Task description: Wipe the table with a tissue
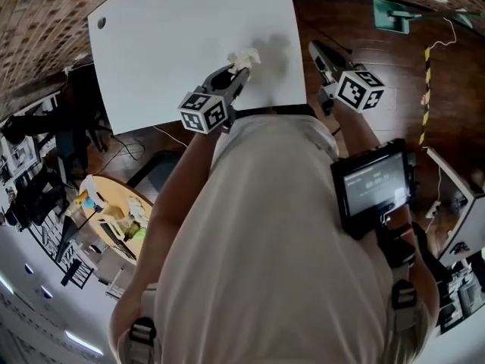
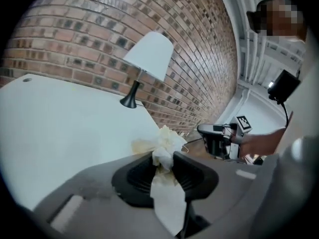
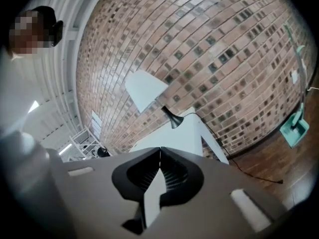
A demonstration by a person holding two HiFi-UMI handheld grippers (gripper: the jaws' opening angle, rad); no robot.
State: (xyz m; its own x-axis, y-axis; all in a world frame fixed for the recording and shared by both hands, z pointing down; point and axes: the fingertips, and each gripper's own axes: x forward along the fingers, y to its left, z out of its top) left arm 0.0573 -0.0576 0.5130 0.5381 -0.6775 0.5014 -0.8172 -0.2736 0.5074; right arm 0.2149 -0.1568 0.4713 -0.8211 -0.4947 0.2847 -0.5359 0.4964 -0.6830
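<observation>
The left hand-held gripper (image 1: 241, 70) clamps a crumpled, stained tissue (image 1: 245, 56) over the white surface (image 1: 189, 36) (right hand-held gripper (image 1: 317, 51) closed, empty), so wiping seems well advanced.

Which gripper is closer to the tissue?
Left. The left gripper is clamped on the tissue over the table; the right gripper is off to its right, shut and empty, past the table's edge.

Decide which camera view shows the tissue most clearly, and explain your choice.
The left gripper view: the crumpled tissue sits close and central, pinched in the left gripper's jaws. The head view shows only a small white wad over the table. The right gripper view misses it.
</observation>
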